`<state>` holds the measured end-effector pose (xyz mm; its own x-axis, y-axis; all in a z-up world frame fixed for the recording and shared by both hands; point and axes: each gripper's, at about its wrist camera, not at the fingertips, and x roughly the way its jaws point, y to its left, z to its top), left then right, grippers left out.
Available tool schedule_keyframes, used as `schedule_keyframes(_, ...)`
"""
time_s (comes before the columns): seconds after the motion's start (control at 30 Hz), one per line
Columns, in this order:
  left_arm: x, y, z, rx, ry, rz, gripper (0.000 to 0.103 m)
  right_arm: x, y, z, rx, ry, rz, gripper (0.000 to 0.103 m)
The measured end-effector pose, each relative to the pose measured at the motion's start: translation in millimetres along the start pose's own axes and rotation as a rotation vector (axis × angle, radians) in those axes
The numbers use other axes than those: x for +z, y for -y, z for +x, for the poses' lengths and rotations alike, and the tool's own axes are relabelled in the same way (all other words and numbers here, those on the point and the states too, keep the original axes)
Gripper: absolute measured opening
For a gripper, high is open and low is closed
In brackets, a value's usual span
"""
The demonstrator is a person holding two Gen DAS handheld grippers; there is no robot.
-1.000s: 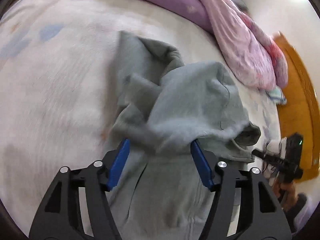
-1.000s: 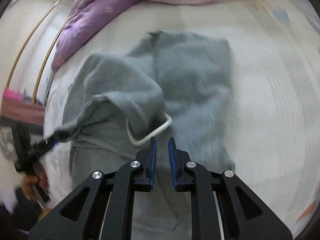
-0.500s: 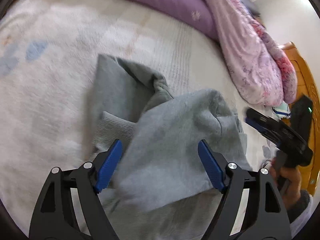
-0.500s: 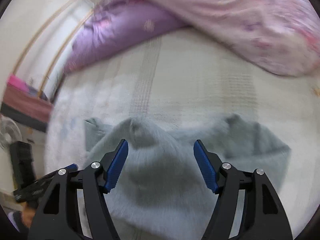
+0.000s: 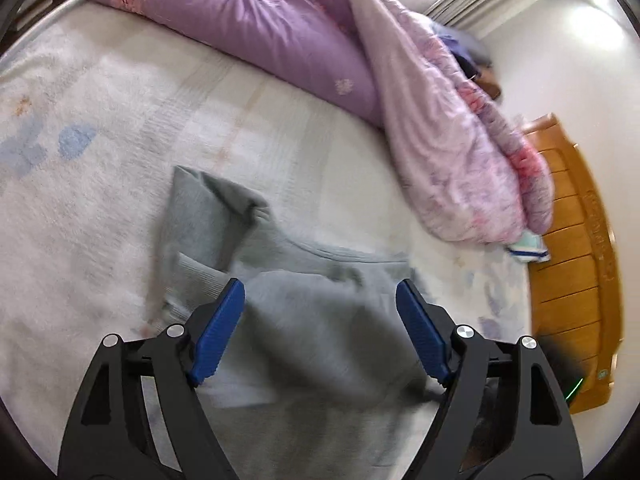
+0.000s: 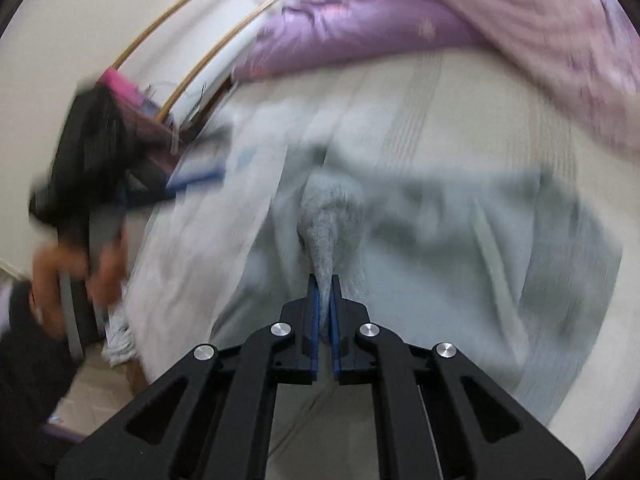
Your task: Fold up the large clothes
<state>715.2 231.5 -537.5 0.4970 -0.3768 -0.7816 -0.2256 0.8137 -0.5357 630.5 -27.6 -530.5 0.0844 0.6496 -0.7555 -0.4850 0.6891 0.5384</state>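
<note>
A grey sweatshirt (image 5: pixel 304 320) lies crumpled on the white bedspread (image 5: pixel 100 184). My left gripper (image 5: pixel 320 320) is open, its blue pads wide apart just above the garment, holding nothing. My right gripper (image 6: pixel 324 300) is shut on a pinched fold of the grey sweatshirt (image 6: pixel 324 224), which rises in a ridge from its tips. The rest of the sweatshirt spreads blurred to the right in the right wrist view. The left gripper (image 6: pixel 188 184) shows blurred at the left of that view, held by a hand.
A purple quilt (image 5: pixel 256 28) and a pink floral quilt (image 5: pixel 452 128) are piled along the far side of the bed. A wooden headboard (image 5: pixel 576 264) stands at the right. The bed edge and floor (image 6: pixel 100 392) lie at lower left in the right wrist view.
My right gripper opened half a second ago and has now shut on a fold of the sweatshirt. My left gripper stayed open and tilted up, showing more of the quilts.
</note>
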Motion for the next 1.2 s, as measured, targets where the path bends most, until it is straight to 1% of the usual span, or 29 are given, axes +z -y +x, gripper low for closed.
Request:
schedule_keyframes(0.07, -9, 13, 6, -0.03, -0.045, 0.0, 0.079, -42, -10, 13, -0.033, -0.073, -0.007, 0.005)
schedule_keyframes(0.13, -20, 22, 17, -0.045, -0.078, 0.006, 0.079, -82, -8, 33, -0.053, -0.158, 0.046, 0.006)
schedule_keyframes(0.17, -28, 24, 27, -0.047, -0.114, -0.004, 0.079, -91, -6, 39, -0.073, -0.177, 0.061, 0.008)
schedule_keyframes(0.2, -35, 24, 35, -0.059, -0.144, -0.013, 0.079, -106, 0, 46, -0.096, -0.196, 0.103, 0.008)
schedule_keyframes(0.27, -55, 24, 54, -0.058, -0.199, -0.033, 0.079, -123, 9, 52, -0.101, -0.234, 0.163, 0.008)
schedule_keyframes(0.33, -70, 22, 67, -0.063, -0.236, -0.045, 0.079, -133, 12, 53, -0.118, -0.259, 0.198, 0.008)
schedule_keyframes(0.4, -88, 20, 80, 0.012, -0.286, -0.013, 0.079, -135, 11, 47, -0.093, -0.247, 0.232, 0.008)
schedule_keyframes(0.43, -97, 16, 85, 0.057, -0.305, 0.0, 0.079, -132, 12, 38, -0.076, -0.213, 0.259, 0.008)
schedule_keyframes(0.47, -110, 4, 93, 0.104, -0.349, -0.014, 0.079, -130, 16, 27, -0.06, -0.171, 0.299, 0.008)
schedule_keyframes(0.5, -119, -6, 99, 0.139, -0.384, -0.037, 0.079, -124, 22, 14, -0.057, -0.115, 0.356, 0.008)
schedule_keyframes(0.53, -132, -23, 105, 0.194, -0.431, -0.077, 0.079, -120, 27, 6, -0.066, -0.083, 0.387, 0.008)
schedule_keyframes(0.57, -141, -34, 106, 0.214, -0.449, -0.107, 0.079, -112, 33, -4, -0.084, -0.033, 0.425, 0.008)
schedule_keyframes(0.6, -151, -49, 104, 0.221, -0.449, -0.145, 0.079, -110, 38, -10, -0.092, -0.01, 0.444, 0.008)
schedule_keyframes(0.63, -156, -58, 102, 0.22, -0.448, -0.17, 0.079, -99, 44, -15, -0.097, 0.029, 0.481, 0.008)
schedule_keyframes(0.67, -161, -68, 98, 0.208, -0.444, -0.198, 0.079, -94, 46, -14, -0.089, 0.048, 0.501, 0.008)
schedule_keyframes(0.7, -163, -71, 95, 0.192, -0.435, -0.202, 0.079, -86, 50, -12, -0.078, 0.066, 0.527, 0.008)
schedule_keyframes(0.73, -164, -71, 93, 0.188, -0.432, -0.193, 0.079, -77, 54, -7, -0.087, 0.077, 0.558, 0.008)
schedule_keyframes(0.8, -165, -68, 90, 0.204, -0.436, -0.155, 0.079, -68, 61, 9, -0.085, 0.073, 0.601, 0.008)
schedule_keyframes(0.83, -166, -69, 89, 0.204, -0.436, -0.145, 0.079, -66, 67, 18, -0.117, 0.049, 0.623, 0.008)
schedule_keyframes(0.87, -166, -71, 88, 0.207, -0.436, -0.14, 0.079, -70, 74, 30, -0.154, 0.005, 0.649, 0.008)
schedule_keyframes(0.9, -166, -72, 88, 0.208, -0.436, -0.141, 0.079, -76, 85, 40, -0.212, -0.055, 0.684, 0.001)
schedule_keyframes(0.93, -168, -75, 88, 0.203, -0.439, -0.14, 0.079, -89, 93, 50, -0.226, -0.094, 0.724, 0.0)
schedule_keyframes(0.97, -168, -76, 88, 0.201, -0.443, -0.132, 0.079, -103, 95, 58, -0.201, -0.09, 0.755, 0.0)
schedule_keyframes(1.0, -169, -77, 87, 0.202, -0.446, -0.12, 0.079, -114, 98, 58, -0.169, -0.067, 0.788, 0.0)
schedule_keyframes(1.07, -168, -77, 86, 0.198, -0.448, -0.101, 0.08, -122, 99, 55, -0.145, -0.051, 0.808, 0.0)
schedule_keyframes(1.13, -168, -73, 84, 0.173, -0.447, -0.119, 0.08, -122, 99, 53, -0.15, -0.063, 0.813, 0.0)
schedule_keyframes(1.17, -165, -72, 79, 0.143, -0.45, -0.14, 0.08, -116, 97, 51, -0.157, -0.074, 0.809, 0.0)
schedule_keyframes(1.2, -161, -69, 75, 0.124, -0.447, -0.148, 0.08, -109, 92, 48, -0.15, -0.083, 0.788, 0.007)
